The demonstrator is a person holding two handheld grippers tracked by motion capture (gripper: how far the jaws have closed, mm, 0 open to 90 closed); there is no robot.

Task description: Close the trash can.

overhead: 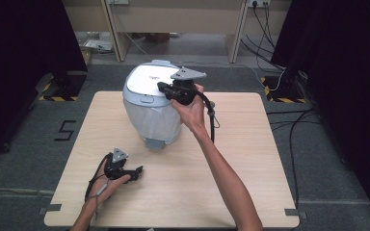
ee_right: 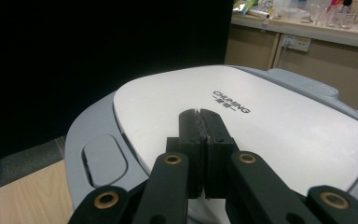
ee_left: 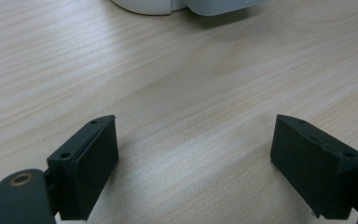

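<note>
The left tongs lay low on the near left part of the wooden bench, held in the person's left hand, and in the left gripper view their two black jaws stood wide apart with nothing but bare wood grain between them; a white edge of the rice cooker showed at the top of that view, well apart from the jaws. Farther along, at the far middle of the bench, stood the rice cooker, a rounded white body with a grey-blue rim, its flat white lid down and a grey latch button at the lid's front edge. The right tongs hung over that lid, carried by the right hand that reached in from the right, and in the right gripper view their jaws were pressed together with nothing between them, the tips just above the lid's white panel near its printed lettering; whether they touched it could not be told
</note>
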